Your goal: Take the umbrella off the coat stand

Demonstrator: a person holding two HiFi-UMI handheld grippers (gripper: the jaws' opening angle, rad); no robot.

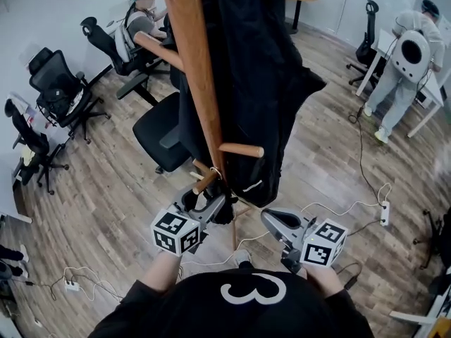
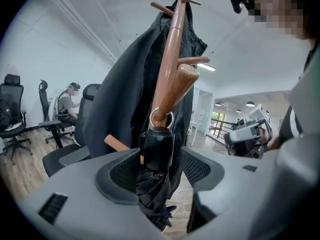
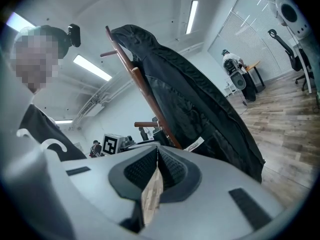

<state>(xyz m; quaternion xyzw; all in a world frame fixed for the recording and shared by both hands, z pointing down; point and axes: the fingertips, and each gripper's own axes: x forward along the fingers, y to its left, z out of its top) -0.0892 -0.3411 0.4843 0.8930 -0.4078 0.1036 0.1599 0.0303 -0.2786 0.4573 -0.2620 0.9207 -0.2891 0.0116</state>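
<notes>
A folded black umbrella hangs by a metal ring from a low peg of the wooden coat stand. A black coat is draped over the stand. My left gripper stands open with the umbrella's handle between its pads; a gap shows on the right side. In the head view the left gripper is at the stand's lower peg, next to the umbrella. My right gripper is shut and empty, just right of the pole, pointing at the coat.
A black office chair stands right behind the stand. More chairs line the left wall, where a person sits. Another person stands at a desk, far right. Cables and a power strip lie on the wooden floor.
</notes>
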